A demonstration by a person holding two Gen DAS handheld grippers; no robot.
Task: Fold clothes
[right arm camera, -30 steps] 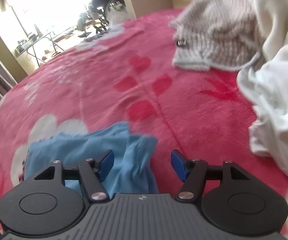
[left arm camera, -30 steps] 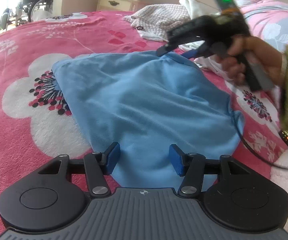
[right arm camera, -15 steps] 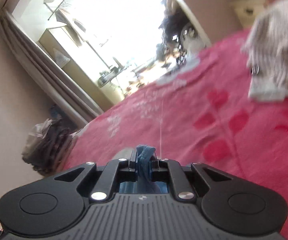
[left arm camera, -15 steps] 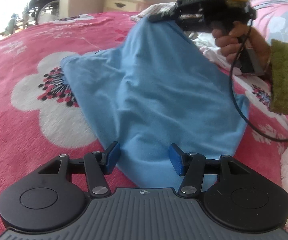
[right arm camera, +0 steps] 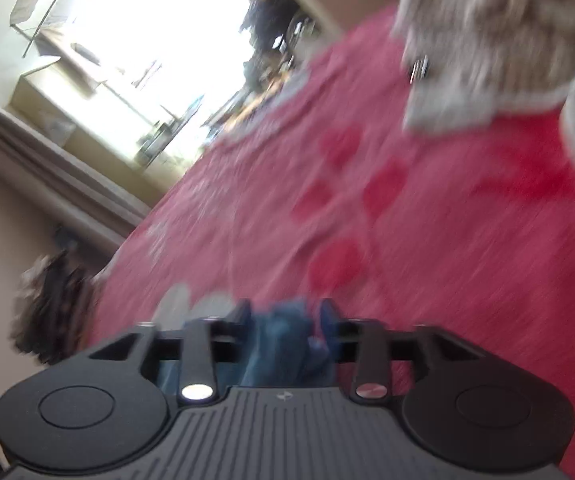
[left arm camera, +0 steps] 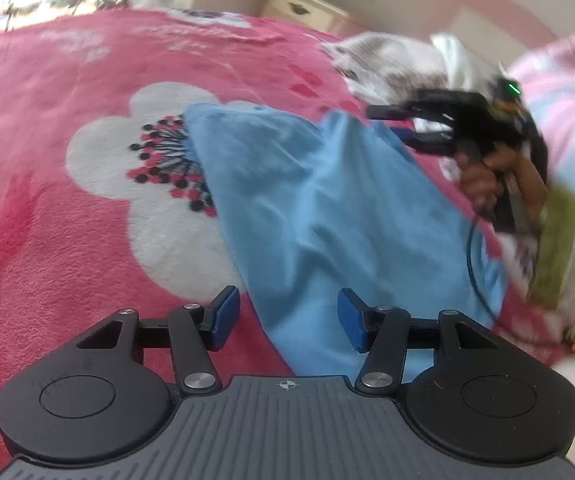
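The blue shirt (left arm camera: 327, 216) lies on the bed (left arm camera: 47, 200), across the middle and toward the near edge, partly over a big white flower (left arm camera: 127, 168) on the pink cover. Its far end is lifted and bunched up.

The right hand-held gripper (left arm camera: 391, 124) is at that far end. Its jaws are opening, and a wad of blue cloth sits between them in the right wrist view. The picture is blurry, but the pads look to have come off the cloth. A hand (left arm camera: 487, 176) in a green sleeve (left arm camera: 559, 240) holds it.

The left hand-held gripper (left arm camera: 287, 316) is released. Its 2 pads stand apart over the near end of the shirt and grip nothing.

The step looks like laying the far end over to make a fold. To do it well, let the cloth drop flat and not in a lump. Line up the edges first. The left one could pin the near end so the shirt does not slide. Keep clear of the grey top (left arm camera: 387, 64) in the far right corner.
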